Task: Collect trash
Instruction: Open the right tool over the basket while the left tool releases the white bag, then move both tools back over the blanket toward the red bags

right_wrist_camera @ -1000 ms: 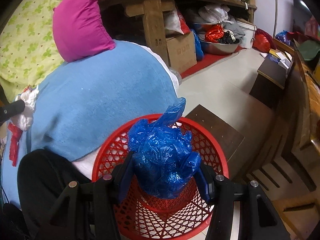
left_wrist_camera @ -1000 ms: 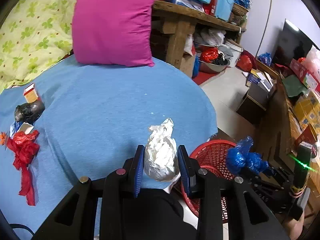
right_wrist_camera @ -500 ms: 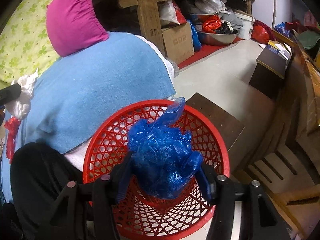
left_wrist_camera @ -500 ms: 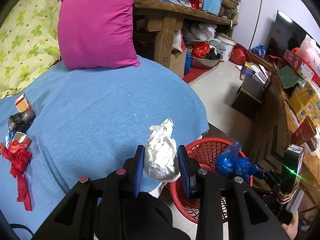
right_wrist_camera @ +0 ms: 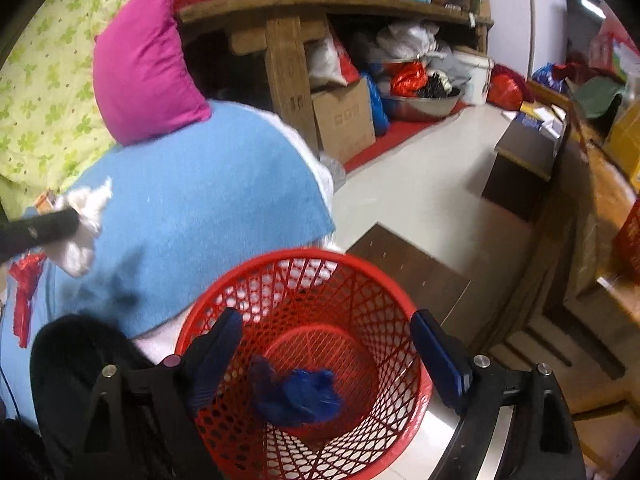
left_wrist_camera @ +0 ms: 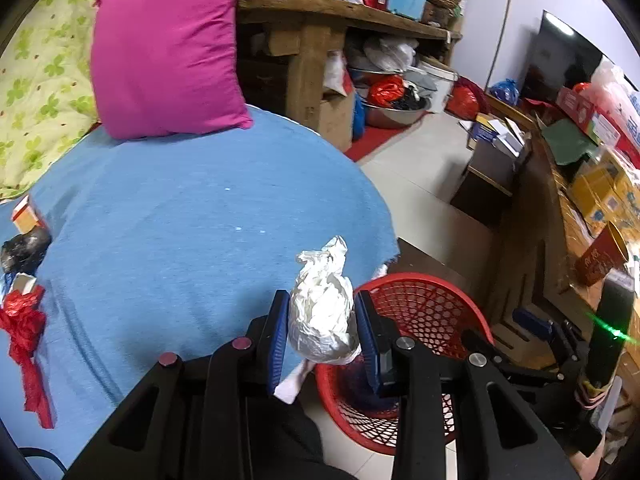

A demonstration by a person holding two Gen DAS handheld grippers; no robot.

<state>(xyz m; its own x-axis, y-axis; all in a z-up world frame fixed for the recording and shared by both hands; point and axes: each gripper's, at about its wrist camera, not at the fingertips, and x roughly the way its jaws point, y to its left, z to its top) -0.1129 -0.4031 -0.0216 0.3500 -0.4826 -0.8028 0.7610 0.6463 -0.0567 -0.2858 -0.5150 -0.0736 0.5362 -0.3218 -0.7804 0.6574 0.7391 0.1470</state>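
My left gripper point(left_wrist_camera: 322, 328) is shut on a crumpled white paper wad point(left_wrist_camera: 323, 320), held above the blue bed cover's edge beside the red mesh basket point(left_wrist_camera: 424, 308). In the right wrist view my right gripper point(right_wrist_camera: 326, 356) hangs over the red basket point(right_wrist_camera: 248, 280) with its jaws opening and nothing between them. A crumpled blue plastic bag point(right_wrist_camera: 298, 394) lies on the basket's bottom. The white wad point(right_wrist_camera: 86, 220) and the left gripper's dark finger show at that view's left edge. More trash lies on the bed at the left: a red ribbon point(left_wrist_camera: 24, 340), a black lump point(left_wrist_camera: 22, 250) and a small orange box point(left_wrist_camera: 26, 214).
A magenta pillow point(left_wrist_camera: 168, 48) leans at the head of the blue bed cover point(left_wrist_camera: 180, 216). Behind stands a wooden bench point(right_wrist_camera: 288, 60) with boxes, bags and a metal bowl underneath. Tiled floor point(right_wrist_camera: 420, 200) and a dark low box point(right_wrist_camera: 520, 164) lie right of the basket, wooden furniture beyond.
The right gripper's jaws spread apart and the blue bag dropped into the red basket. The left gripper carried the white wad rightward, closer to the basket.
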